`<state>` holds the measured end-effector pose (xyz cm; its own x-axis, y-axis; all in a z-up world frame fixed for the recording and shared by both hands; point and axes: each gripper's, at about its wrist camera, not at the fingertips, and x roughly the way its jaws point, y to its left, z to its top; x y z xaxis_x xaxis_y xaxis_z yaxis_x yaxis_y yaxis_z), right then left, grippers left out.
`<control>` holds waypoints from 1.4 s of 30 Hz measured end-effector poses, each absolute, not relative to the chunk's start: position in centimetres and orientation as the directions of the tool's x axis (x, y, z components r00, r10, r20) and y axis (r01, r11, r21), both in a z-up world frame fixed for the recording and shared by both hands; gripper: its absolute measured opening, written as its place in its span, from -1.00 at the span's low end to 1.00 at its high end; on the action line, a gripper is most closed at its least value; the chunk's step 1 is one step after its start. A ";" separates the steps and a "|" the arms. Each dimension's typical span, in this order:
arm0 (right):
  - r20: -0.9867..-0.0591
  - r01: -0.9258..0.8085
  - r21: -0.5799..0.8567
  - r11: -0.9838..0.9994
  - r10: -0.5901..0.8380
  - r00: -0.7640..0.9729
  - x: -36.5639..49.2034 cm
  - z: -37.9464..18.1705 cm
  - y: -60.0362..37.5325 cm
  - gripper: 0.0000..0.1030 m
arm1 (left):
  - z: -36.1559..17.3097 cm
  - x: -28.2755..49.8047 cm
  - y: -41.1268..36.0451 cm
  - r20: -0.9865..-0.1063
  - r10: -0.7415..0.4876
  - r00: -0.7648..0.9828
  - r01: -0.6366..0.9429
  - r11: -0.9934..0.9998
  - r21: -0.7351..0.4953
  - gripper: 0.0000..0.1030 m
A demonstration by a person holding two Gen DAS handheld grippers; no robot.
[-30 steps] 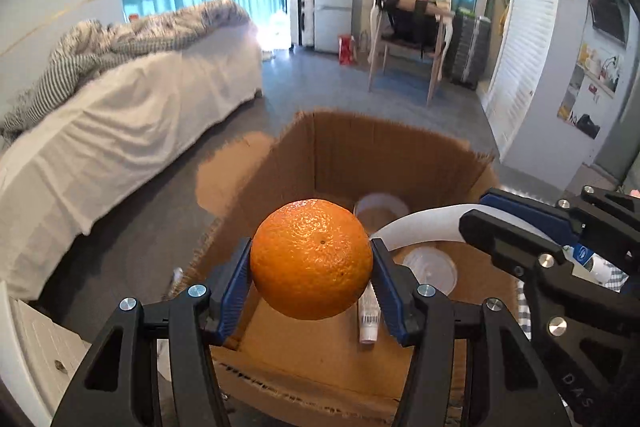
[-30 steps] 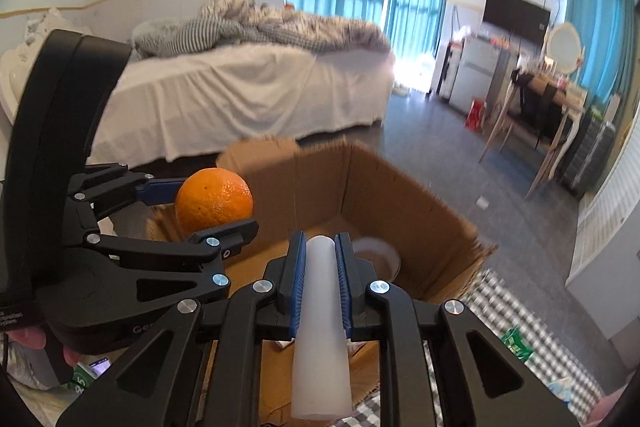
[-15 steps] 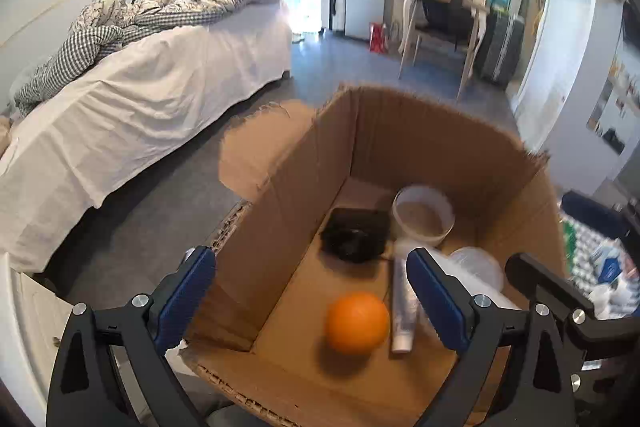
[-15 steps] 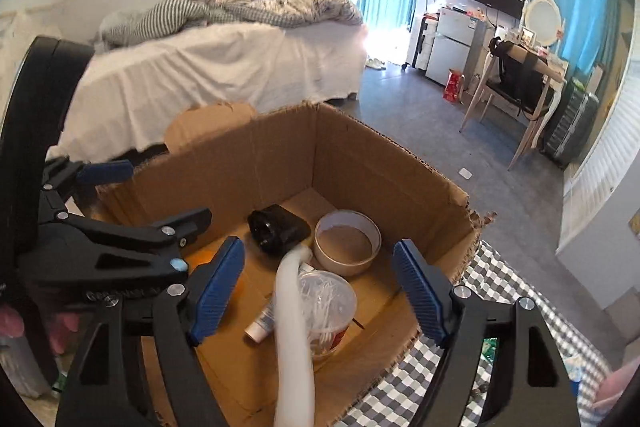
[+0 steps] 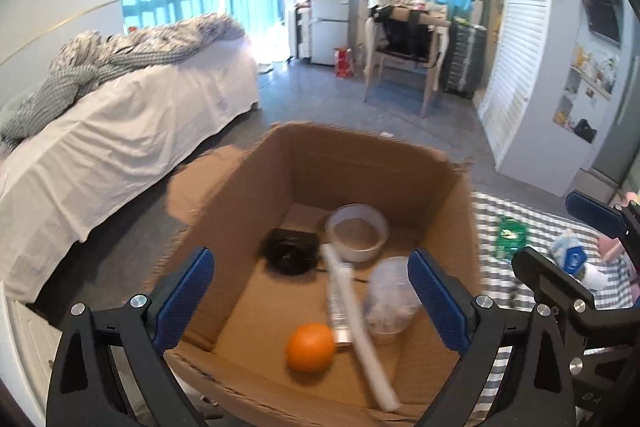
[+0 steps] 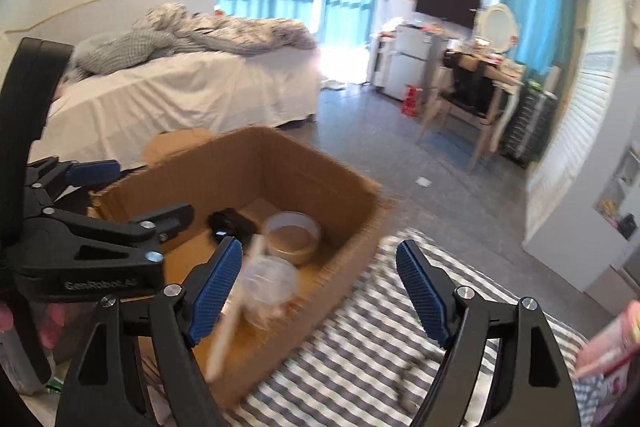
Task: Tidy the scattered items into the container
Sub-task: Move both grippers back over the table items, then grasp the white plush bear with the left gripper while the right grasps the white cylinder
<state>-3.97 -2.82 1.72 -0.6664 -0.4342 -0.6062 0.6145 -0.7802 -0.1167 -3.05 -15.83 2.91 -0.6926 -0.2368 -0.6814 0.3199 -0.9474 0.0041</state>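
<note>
An open cardboard box (image 5: 456,219) stands below both grippers; it also shows in the right wrist view (image 6: 352,195). Inside lie an orange (image 5: 310,347), a long white tube (image 5: 360,323), a clear plastic cup (image 5: 390,297), a white bowl (image 5: 357,237) and a black object (image 5: 290,253). My left gripper (image 5: 312,301) is open and empty above the box's near edge. My right gripper (image 6: 320,287) is open and empty over the box's right corner; the white tube (image 6: 236,311) leans just left of it.
A checkered cloth (image 6: 360,363) covers the surface right of the box, with a green packet (image 5: 510,237) and a blue-white item (image 5: 572,259) on it. A pink item (image 6: 608,347) sits at the far right. A bed (image 5: 120,131) stands to the left.
One second ago the left gripper held the orange and the right held the white tube. Both opened; orange and tube now lie in the box. Both grippers have drawn back, the right one rightward.
</note>
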 end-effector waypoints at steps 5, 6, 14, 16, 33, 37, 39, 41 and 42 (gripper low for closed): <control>-0.594 0.516 -0.099 -0.851 -0.365 -0.717 -4.5 1.9 3.5 0.57 | 2.9 -4.3 -10.5 -0.677 -0.145 -0.722 0.211 -0.977 -0.016 0.95; -0.593 0.492 -0.096 -0.865 -0.347 -0.726 -4.7 1.8 5.0 0.57 | 2.7 -4.7 -9.2 -0.680 -0.127 -0.722 0.185 -0.983 -0.014 0.95; -0.661 0.301 -0.080 -0.950 -0.176 -0.730 -7.4 -1.3 18.0 0.57 | -0.1 -7.2 0.3 -0.722 -0.003 -0.692 0.009 -1.000 -0.005 0.95; -0.690 0.261 -0.087 -0.961 -0.131 -0.712 -8.1 -2.3 20.9 0.58 | -1.3 -8.0 2.0 -0.744 0.018 -0.668 -0.016 -1.000 -0.010 0.95; -0.780 0.372 -0.226 -0.900 -0.061 -0.622 -14.1 -10.4 24.1 0.61 | -7.8 -11.1 7.8 -0.862 0.039 -0.506 -0.116 -0.993 0.023 0.95; -0.832 0.444 -0.204 -0.873 -0.085 -0.549 -15.9 -12.8 23.5 0.62 | -8.3 -11.5 8.0 -0.871 0.033 -0.490 -0.125 -0.992 0.032 0.95; -0.835 0.441 -0.136 -0.887 -0.136 -0.533 -16.5 -12.8 24.2 0.59 | -8.6 -11.7 8.2 -0.876 0.032 -0.480 -0.129 -0.991 0.034 0.95; -0.843 0.429 -0.085 -0.899 -0.165 -0.512 -16.6 -12.9 24.8 0.38 | -8.8 -11.9 8.3 -0.879 0.029 -0.475 -0.131 -0.991 0.039 0.95; -0.842 0.427 -0.069 -0.901 -0.177 -0.509 -16.3 -12.7 25.0 0.17 | -8.8 -12.0 8.3 -0.880 0.029 -0.474 -0.133 -0.990 0.039 0.95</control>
